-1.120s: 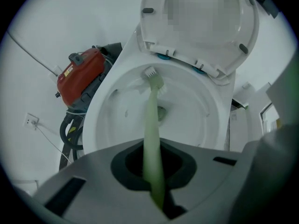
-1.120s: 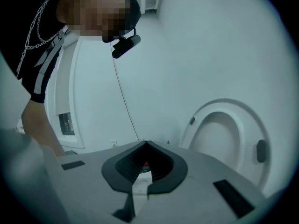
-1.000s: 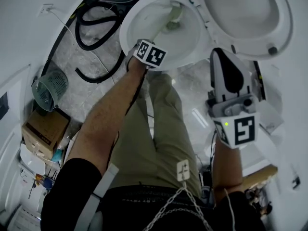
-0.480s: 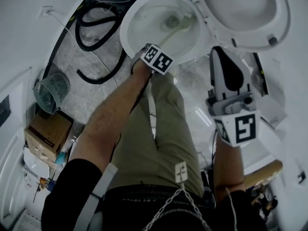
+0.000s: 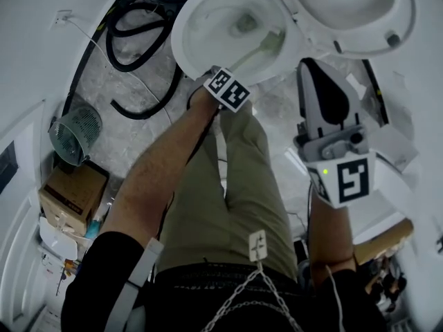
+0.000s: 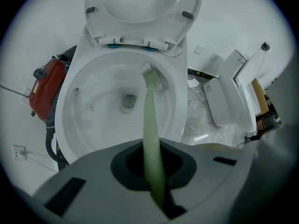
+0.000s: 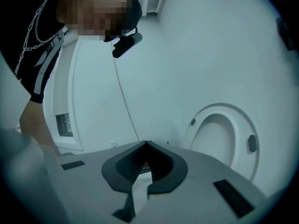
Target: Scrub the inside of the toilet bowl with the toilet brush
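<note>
Left hand-held gripper (image 6: 153, 171) pinches the brush (image 6: 149, 115) handle. The bristles reach ahead to the bowl's (image 6: 84, 111) inner wall near its rear rim. Right hand-held gripper (image 7: 145, 167) pressed together, empty.

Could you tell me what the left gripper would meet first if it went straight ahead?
Probably the inner back wall of the toilet bowl: the left gripper, shut on the toilet brush, aims there, bristles leading.

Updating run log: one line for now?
left hand-held gripper: shut on pale green plastic toilet brush | bristles: inside white ceramic toilet bowl | right hand-held gripper: shut, empty
</note>
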Action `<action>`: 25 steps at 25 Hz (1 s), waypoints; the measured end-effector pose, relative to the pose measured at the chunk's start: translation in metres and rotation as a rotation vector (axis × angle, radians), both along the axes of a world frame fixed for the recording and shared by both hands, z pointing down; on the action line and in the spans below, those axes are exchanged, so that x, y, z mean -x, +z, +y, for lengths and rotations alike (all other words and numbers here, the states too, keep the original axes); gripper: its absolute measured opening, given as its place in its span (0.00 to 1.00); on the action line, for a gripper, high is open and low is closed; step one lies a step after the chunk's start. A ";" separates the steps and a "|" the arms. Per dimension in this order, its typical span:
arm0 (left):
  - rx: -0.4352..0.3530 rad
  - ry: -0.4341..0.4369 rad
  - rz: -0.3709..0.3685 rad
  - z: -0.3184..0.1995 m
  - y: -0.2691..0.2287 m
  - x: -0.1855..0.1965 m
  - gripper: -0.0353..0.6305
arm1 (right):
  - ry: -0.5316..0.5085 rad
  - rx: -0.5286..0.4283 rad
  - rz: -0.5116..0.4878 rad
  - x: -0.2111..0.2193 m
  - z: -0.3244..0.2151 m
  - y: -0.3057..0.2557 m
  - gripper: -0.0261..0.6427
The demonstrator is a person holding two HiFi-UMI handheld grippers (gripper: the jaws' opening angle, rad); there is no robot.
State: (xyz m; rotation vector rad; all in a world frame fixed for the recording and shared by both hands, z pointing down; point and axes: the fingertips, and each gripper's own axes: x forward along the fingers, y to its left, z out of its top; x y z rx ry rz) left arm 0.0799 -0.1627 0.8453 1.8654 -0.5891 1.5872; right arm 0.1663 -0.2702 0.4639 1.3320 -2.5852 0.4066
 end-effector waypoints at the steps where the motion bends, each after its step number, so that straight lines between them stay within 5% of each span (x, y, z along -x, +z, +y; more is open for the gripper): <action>1: 0.001 0.012 -0.004 0.004 0.000 0.001 0.05 | 0.005 0.000 -0.003 0.001 0.001 0.000 0.04; 25: 0.045 0.054 -0.071 0.063 -0.013 0.087 0.05 | 0.000 -0.002 -0.026 0.046 0.034 -0.014 0.04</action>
